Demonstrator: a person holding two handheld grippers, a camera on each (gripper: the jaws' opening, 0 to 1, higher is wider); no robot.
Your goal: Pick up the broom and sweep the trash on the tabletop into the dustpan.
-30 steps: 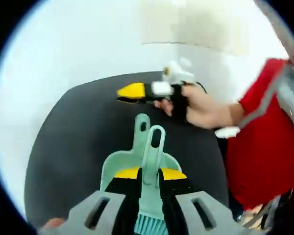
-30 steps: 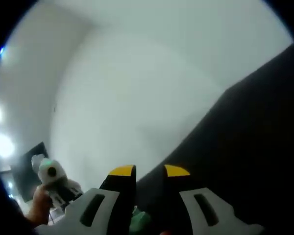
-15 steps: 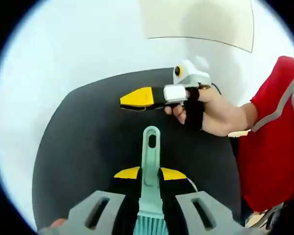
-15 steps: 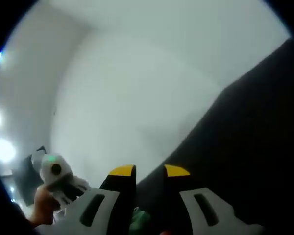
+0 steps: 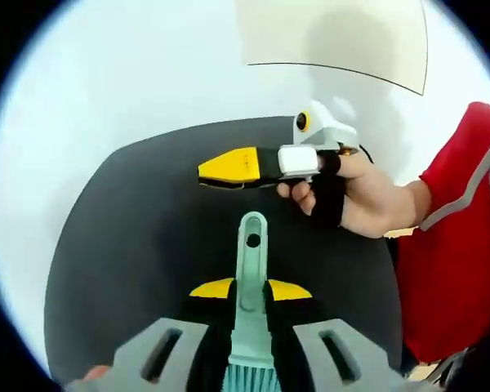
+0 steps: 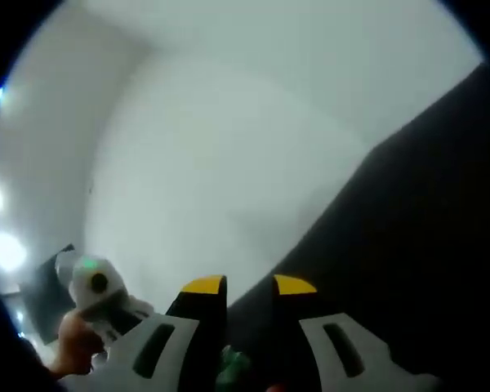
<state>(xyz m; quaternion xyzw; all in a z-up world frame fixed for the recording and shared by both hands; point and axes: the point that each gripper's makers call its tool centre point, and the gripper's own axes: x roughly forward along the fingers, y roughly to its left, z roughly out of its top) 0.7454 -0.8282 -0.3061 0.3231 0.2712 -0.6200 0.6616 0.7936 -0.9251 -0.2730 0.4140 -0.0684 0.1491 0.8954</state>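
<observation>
My left gripper (image 5: 250, 289) is shut on the teal handle of the broom (image 5: 251, 245), which stands up between its yellow-tipped jaws. The handle's hanging hole is at its top, and the teal bristles (image 5: 249, 379) peek out at the bottom edge. Beyond the handle, a hand (image 5: 359, 196) holds my right gripper (image 5: 216, 167) sideways above the far part of the round black table (image 5: 131, 237). In the right gripper view, my right gripper (image 6: 250, 286) has its jaws a narrow gap apart. A small green spot that I cannot identify sits low between them.
A person in a red shirt (image 5: 457, 245) stands at the table's right side. The table (image 6: 425, 245) fills the right of the right gripper view, with pale floor beyond its curved edge. The left gripper's white housing (image 6: 98, 298) shows at lower left. A pale panel (image 5: 335, 33) hangs on the wall.
The broom has come up out of the teal dustpan, which has dropped out of the left gripper view. The hand with the right gripper sits slightly nearer and lower in that view.
</observation>
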